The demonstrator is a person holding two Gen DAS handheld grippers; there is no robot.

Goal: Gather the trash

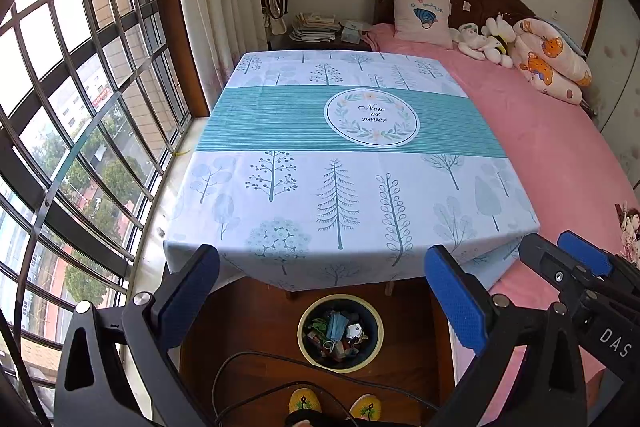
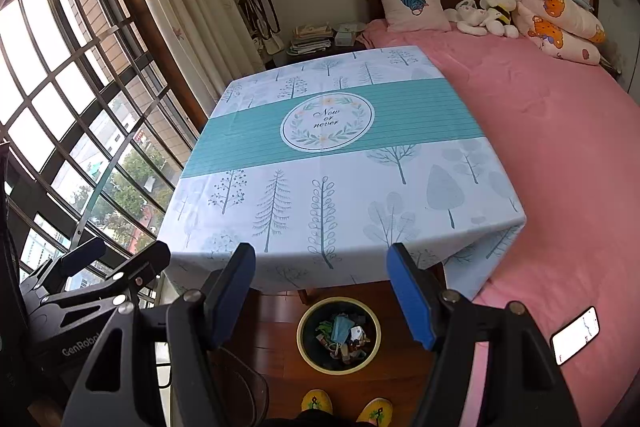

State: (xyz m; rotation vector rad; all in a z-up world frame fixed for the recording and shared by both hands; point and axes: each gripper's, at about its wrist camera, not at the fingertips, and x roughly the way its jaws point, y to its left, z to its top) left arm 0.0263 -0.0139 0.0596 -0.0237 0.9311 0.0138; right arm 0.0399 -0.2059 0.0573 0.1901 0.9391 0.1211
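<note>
Both the left gripper (image 1: 324, 291) and right gripper (image 2: 322, 293) hang wide and empty above the trash-filled bin (image 1: 306, 351) on the floor below the tabletop's near edge.

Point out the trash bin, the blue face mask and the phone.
trash bin (image 1: 304, 349): left wrist view, its yellow rim.
blue face mask (image 2: 342, 327): right wrist view, its pleated front.
phone (image 2: 575, 335): right wrist view, its lit screen.

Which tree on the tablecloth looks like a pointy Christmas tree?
The spiky fir tree in the tablecloth's near row, between the dotted berry tree and the loopy-leaf tree; only it has drooping needle branches.
</note>
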